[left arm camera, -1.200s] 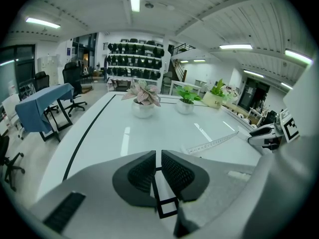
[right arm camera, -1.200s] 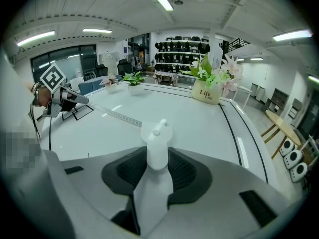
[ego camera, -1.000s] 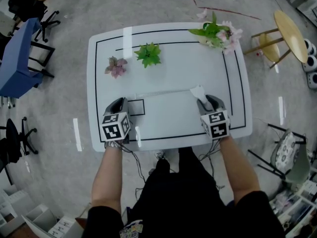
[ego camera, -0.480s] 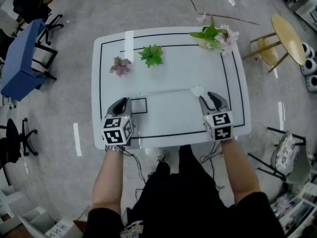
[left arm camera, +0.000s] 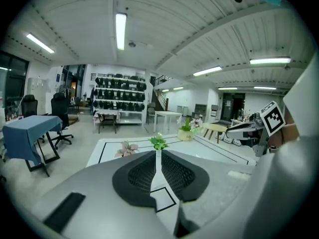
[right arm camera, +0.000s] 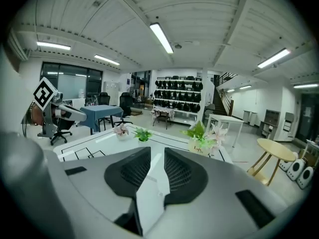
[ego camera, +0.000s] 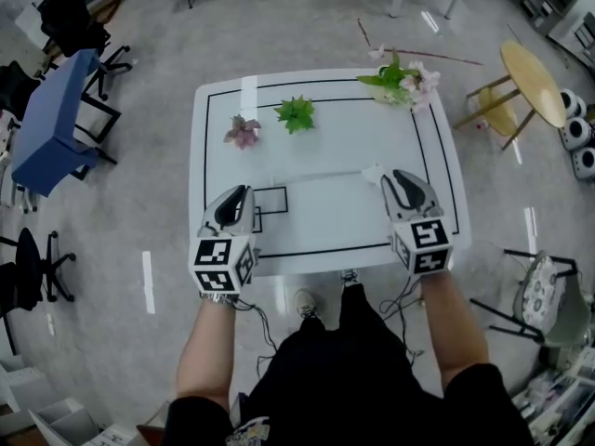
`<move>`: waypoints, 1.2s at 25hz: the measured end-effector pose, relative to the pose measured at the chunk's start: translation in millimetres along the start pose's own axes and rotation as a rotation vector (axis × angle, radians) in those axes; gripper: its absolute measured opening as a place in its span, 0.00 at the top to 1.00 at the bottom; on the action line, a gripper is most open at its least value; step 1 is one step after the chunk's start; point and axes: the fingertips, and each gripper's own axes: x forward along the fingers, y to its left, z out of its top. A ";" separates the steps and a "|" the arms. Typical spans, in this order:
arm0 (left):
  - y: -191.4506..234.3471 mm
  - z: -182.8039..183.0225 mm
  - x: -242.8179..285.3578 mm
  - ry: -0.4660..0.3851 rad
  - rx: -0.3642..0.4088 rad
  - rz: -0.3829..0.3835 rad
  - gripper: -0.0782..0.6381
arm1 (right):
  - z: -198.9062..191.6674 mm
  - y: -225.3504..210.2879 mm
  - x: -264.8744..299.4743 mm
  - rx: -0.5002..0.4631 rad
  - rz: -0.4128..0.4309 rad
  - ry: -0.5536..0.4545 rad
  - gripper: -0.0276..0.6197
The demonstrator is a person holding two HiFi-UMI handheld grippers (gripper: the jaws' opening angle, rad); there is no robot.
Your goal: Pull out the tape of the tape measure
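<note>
Table (ego camera: 344,142), far edge: small plant (ego camera: 243,132) and leafy plant (ego camera: 296,114) side by side toward the left corner; flowers (ego camera: 402,78) at the right corner.
Right of centre: tape measure (ego camera: 373,172), its tape (ego camera: 316,177) running left, apparently flat on the table.
Near corners: left gripper (ego camera: 238,191) above the left one; right gripper (ego camera: 399,175) above the right, just beside the tape measure.
Floor: desk (ego camera: 51,124) left of the table, round table (ego camera: 533,71) right.

Office hall with swivel chairs (left arm camera: 60,112) and strip lights (left arm camera: 120,31).

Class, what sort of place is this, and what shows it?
Probably an open-plan office or lab: black swivel office chairs, wall shelving stocked with dark items, long ceiling strip lights.
</note>
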 end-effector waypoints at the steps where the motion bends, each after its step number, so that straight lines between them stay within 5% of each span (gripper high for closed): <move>1: -2.0 7.6 -7.1 -0.020 0.006 -0.003 0.84 | 7.1 2.3 -5.4 -0.003 -0.004 -0.020 0.83; 8: -12.3 50.3 -56.5 -0.138 0.035 -0.017 0.85 | 50.8 24.6 -43.4 0.018 -0.014 -0.128 0.95; 14: -14.9 70.4 -98.6 -0.204 0.050 -0.007 0.88 | 72.2 42.4 -78.6 0.057 0.001 -0.185 0.96; 30: -62.7 66.2 -144.4 -0.217 0.017 -0.054 0.89 | 84.8 46.7 -143.6 0.077 0.034 -0.239 0.96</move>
